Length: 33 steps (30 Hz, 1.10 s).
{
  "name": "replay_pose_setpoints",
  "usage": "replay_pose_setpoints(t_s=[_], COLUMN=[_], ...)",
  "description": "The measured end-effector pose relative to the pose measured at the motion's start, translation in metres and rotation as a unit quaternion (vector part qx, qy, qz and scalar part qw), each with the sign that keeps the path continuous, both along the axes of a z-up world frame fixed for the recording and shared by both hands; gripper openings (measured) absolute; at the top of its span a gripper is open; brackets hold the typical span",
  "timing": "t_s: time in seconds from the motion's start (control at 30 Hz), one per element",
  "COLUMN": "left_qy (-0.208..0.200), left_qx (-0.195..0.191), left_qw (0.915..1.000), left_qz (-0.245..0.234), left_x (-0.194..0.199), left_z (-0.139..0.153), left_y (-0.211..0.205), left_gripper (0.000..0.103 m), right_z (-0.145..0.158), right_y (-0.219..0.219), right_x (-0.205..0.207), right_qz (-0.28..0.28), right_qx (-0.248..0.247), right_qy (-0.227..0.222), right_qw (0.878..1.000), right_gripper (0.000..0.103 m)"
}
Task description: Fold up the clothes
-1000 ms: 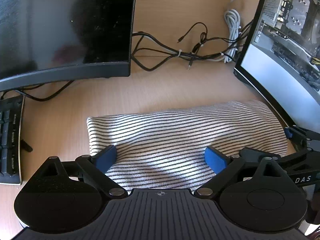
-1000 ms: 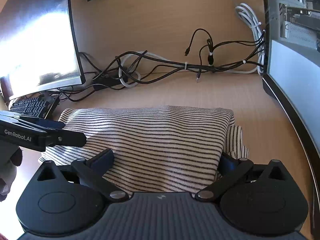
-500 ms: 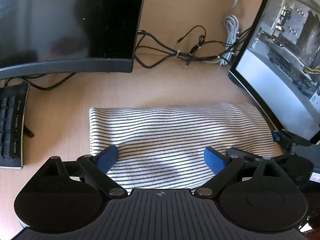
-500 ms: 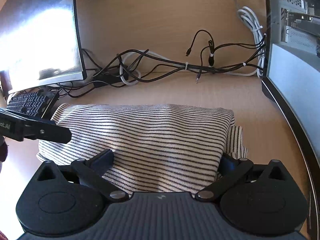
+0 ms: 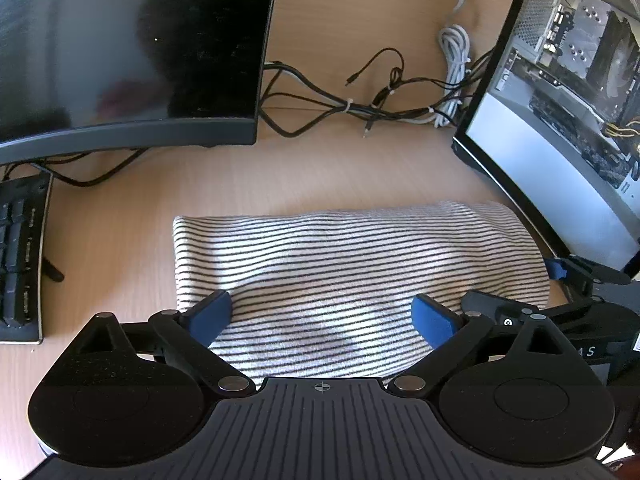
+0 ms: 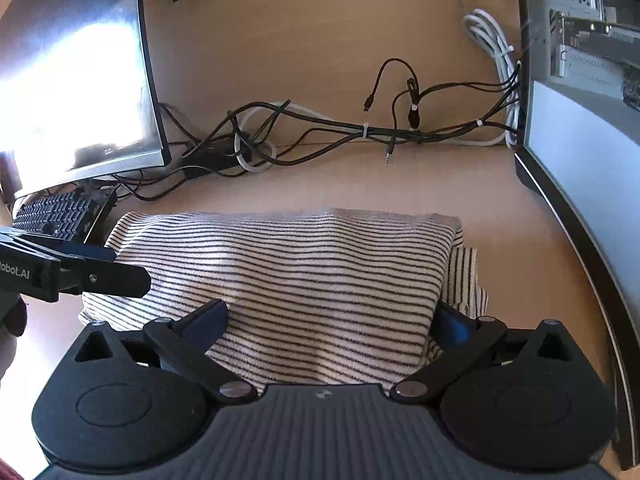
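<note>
A folded white garment with thin black stripes lies flat on the wooden desk. My left gripper is open, its blue pads spread over the garment's near edge, close to its left end. My right gripper is open too, over the near edge of the same garment towards its right end, where a loose lower layer sticks out. Each gripper shows in the other's view: the right gripper at the garment's right end, the left gripper at its left end.
A dark monitor stands at the back left with a black keyboard beside it. A computer case with a glass side borders the right. A bundle of cables runs along the back of the desk.
The left gripper has drawn back and up, so the garment looks smaller and farther off. The garment has not moved. Both grippers stay open.
</note>
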<state>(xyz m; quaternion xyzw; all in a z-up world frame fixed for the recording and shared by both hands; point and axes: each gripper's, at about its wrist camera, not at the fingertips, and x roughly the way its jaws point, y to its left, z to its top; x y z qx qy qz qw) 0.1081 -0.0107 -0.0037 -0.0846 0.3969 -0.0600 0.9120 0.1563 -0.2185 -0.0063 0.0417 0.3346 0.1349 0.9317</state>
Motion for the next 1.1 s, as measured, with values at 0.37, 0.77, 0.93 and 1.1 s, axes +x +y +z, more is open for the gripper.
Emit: replay_pose_setpoints(t_s=[0.37, 0.77, 0.93, 1.1], left_qy=[-0.001, -0.009, -0.027, -0.055], left_qx=[0.004, 0.005, 0.005, 0.033], left_qw=[1.0, 0.9999, 0.9995, 0.9969], left_qz=[-0.006, -0.007, 0.017, 0.047], left_x=[0.001, -0.005, -0.025, -0.049], left_z=[0.0, 0.004, 0.015, 0.018], left_y=[-0.002, -0.002, 0.002, 0.003], left_gripper=[0.1, 0.101, 0.101, 0.103], right_z=[0.023, -0.017, -0.006, 0.004], right_y=[-0.019, -0.027, -0.024, -0.024], right_x=[-0.011, -0.006, -0.027, -0.047], right_qz=[-0.043, -0.084, -0.1, -0.123], right_qx=[0.037, 0.011, -0.006, 0.001], right_qy=[-0.03, 0.045, 0.022, 0.004], right_qw=[0.998, 0.995, 0.995, 0.992], right_gripper=[0.103, 0.103, 0.103, 0.103])
